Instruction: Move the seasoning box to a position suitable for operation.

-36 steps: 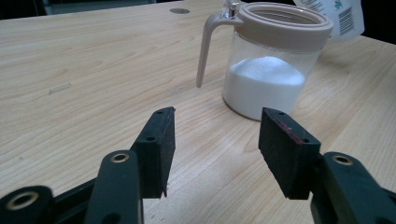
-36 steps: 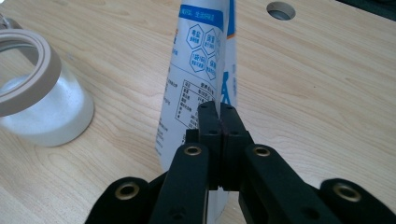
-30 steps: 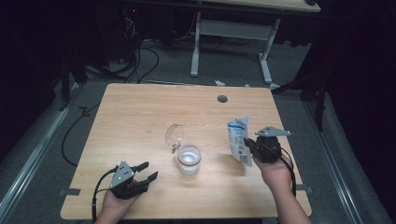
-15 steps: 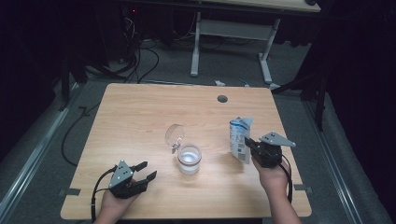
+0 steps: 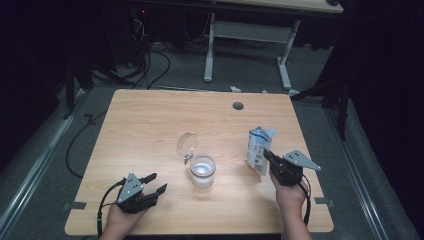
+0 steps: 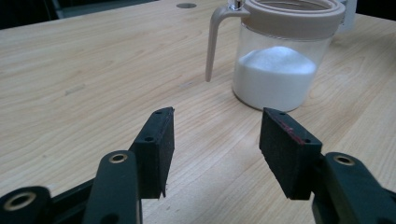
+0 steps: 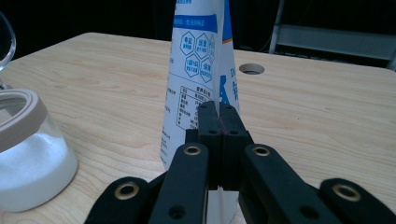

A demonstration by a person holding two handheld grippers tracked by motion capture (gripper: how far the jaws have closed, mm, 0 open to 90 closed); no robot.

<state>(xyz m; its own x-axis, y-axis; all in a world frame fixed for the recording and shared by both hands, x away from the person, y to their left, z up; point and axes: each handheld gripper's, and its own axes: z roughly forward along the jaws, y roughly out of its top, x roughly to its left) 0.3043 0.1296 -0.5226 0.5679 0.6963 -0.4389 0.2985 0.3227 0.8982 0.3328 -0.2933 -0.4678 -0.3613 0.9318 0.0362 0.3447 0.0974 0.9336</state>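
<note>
Pale wooden table (image 5: 150,125) carries a clear glass jar of white powder with a beige rim (image 5: 202,171) at centre, its round lid (image 5: 186,145) flipped open. Right gripper (image 7: 217,114), jaws pinched together on the white-and-blue paper bag (image 7: 198,70), reveals printed panels; left gripper (image 6: 215,135) shows jaws apart, empty, near left. Since earlier, the bag has sunk nearer.

Wooden table (image 5: 150,125): sugar jar (image 5: 202,171) centre, white-blue bag (image 5: 259,149) right.
</note>
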